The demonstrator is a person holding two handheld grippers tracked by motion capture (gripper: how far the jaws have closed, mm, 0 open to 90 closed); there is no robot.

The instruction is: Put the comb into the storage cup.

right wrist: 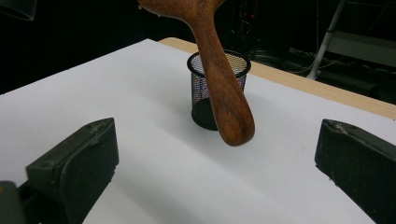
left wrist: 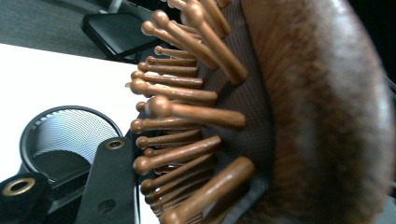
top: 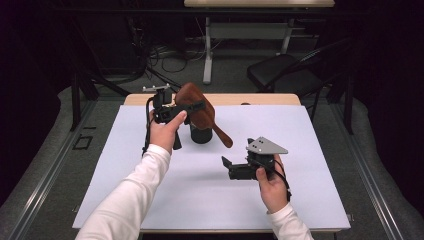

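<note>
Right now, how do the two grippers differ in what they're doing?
The left gripper is shut on the head of the wooden hairbrush; the right gripper has its jaws wide apart with nothing between them. The left gripper is raised beside the black mesh cup, holding the brush in the air above it, while the right gripper sits low over the white table, apart from the cup. Both are black, two-jawed and hand-held.

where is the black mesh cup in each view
High view: the black wire-mesh cup stands centre, partly behind the brown wooden hairbrush.
Left gripper view: lower left, its open rim seen from above.
Right gripper view: upper centre, behind the brush handle.
Shared landmark: the hairbrush.
</note>
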